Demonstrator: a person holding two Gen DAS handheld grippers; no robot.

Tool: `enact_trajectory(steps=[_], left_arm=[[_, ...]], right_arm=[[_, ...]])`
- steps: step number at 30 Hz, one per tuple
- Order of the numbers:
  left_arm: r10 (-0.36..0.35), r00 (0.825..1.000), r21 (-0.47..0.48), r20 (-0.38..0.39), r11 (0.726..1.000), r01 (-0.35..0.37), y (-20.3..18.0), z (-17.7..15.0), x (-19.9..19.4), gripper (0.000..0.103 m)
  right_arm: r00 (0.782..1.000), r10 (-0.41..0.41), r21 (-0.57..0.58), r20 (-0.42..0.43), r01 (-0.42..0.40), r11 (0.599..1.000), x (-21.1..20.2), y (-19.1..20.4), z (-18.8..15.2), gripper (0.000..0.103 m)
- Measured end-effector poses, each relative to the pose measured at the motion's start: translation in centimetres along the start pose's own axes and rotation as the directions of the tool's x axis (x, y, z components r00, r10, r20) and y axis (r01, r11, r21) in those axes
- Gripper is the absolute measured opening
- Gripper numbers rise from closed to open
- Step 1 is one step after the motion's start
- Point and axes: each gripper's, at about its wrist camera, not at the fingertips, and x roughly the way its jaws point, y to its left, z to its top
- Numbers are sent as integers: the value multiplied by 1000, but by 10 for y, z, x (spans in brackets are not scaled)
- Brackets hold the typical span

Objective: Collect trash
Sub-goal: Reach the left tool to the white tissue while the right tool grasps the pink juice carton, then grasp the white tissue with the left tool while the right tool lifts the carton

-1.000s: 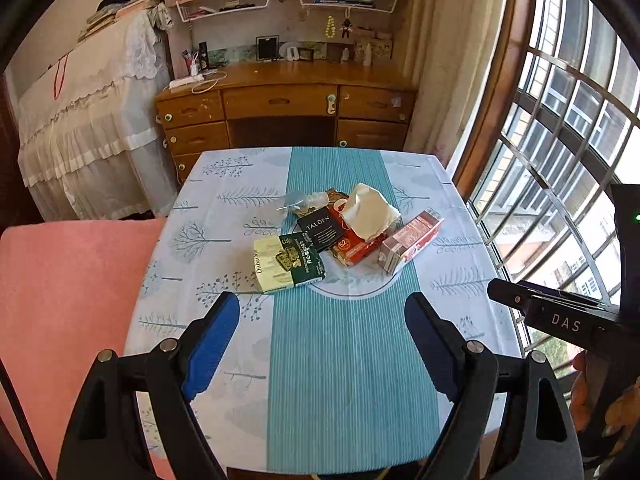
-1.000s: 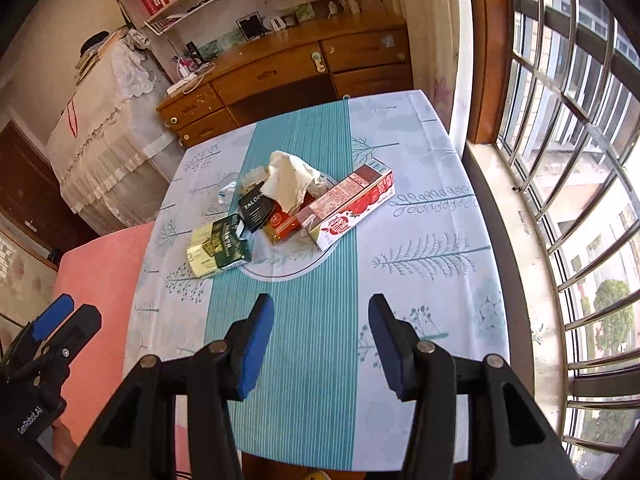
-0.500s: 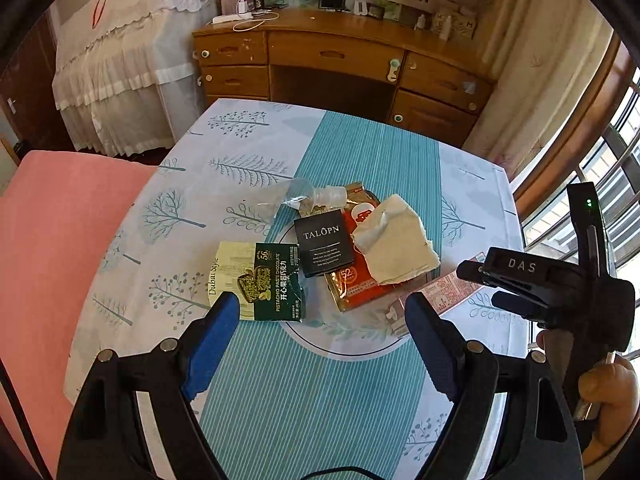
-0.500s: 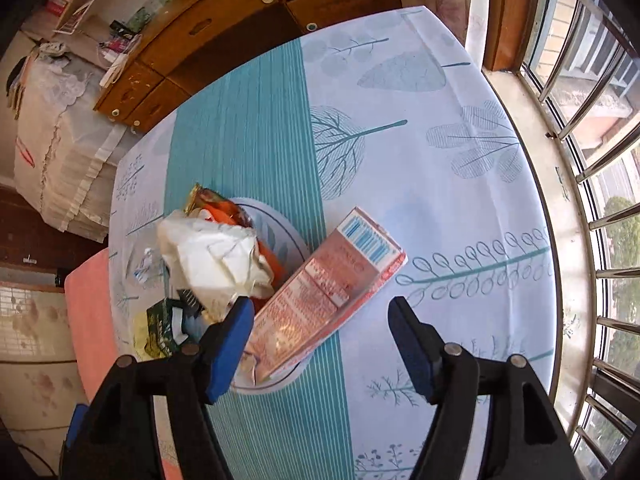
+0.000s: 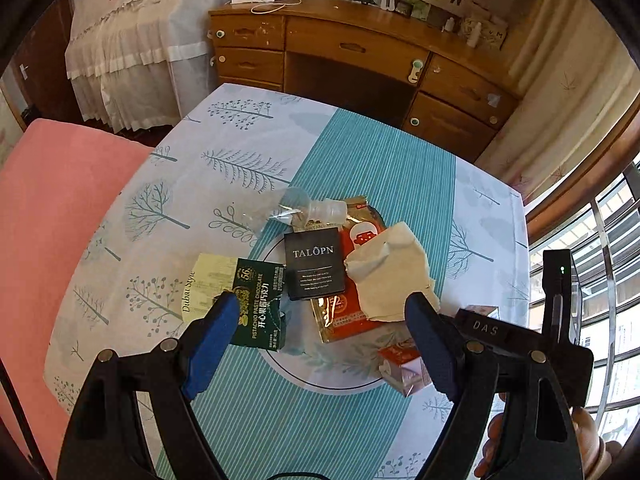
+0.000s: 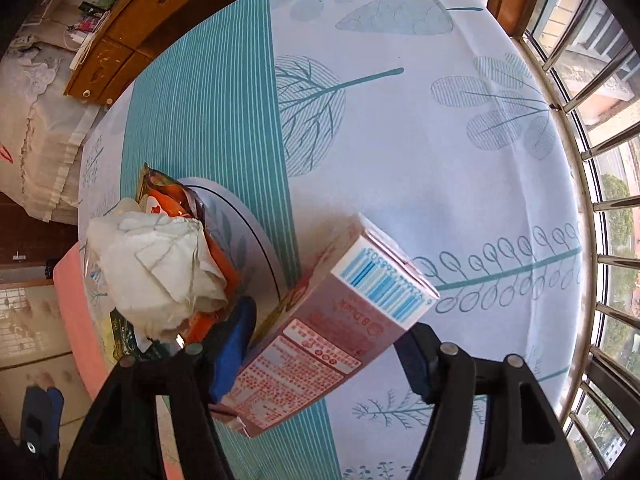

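A heap of trash lies mid-table: a green chocolate box [image 5: 240,300], a black TALOPN card [image 5: 315,263], a red foil wrapper [image 5: 340,316], a crumpled tissue [image 5: 390,276], clear plastic [image 5: 296,210] and a pink carton [image 6: 340,328]. My left gripper [image 5: 320,336] is open above the heap's near edge. My right gripper [image 6: 326,344] is open, its jaws on either side of the pink carton; the carton also shows partly in the left wrist view [image 5: 404,364]. The tissue [image 6: 156,272] lies just left of it.
The table wears a white and teal tree-print cloth [image 5: 372,160]. A pink chair [image 5: 48,208] is at its left. A wooden desk [image 5: 360,52] stands beyond. A barred window [image 6: 600,160] runs along the right side.
Both grippers have moved down and forward toward the heap. The right gripper has come around the pink carton, which now lies between its jaws.
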Motion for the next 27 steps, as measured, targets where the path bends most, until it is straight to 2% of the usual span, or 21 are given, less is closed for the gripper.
enact_trajectory(steps=[5, 8, 17, 20, 21, 22, 23, 24, 27], left_arm=[[-58, 996, -29, -73, 998, 56, -17, 9, 23, 83], [-83, 989, -58, -124, 995, 77, -29, 15, 42, 83], [-30, 974, -46, -224, 999, 21, -64, 22, 87, 83], [-3, 969, -31, -247, 1000, -5, -73, 23, 101, 70], [4, 966, -24, -259, 1000, -10, -74, 22, 107, 56], [7, 962, -19, -272, 1000, -12, -75, 21, 111, 35], [-1, 957, -21, -290, 1000, -5, -74, 18, 115, 26], [-9, 955, -27, -298, 1000, 1, -73, 15, 115, 23], [2, 971, 4, -238, 1000, -1, -72, 8, 101, 16]], right_arm=[[999, -23, -89, 31, 26, 996, -12, -12, 1, 50], [997, -45, -125, 56, 51, 991, -19, -20, 6, 47], [995, -51, -178, 86, 65, 982, -24, -23, 18, 47], [996, -52, -189, 77, 66, 980, -22, -23, 18, 47], [996, -54, -194, 76, 68, 979, -22, -23, 17, 47], [996, -57, -200, 75, 71, 977, -22, -23, 16, 47], [996, -59, -207, 73, 73, 976, -22, -22, 15, 47], [996, -61, -215, 73, 75, 974, -23, -21, 14, 47], [995, -60, -246, 74, 76, 966, -26, -17, 8, 46]])
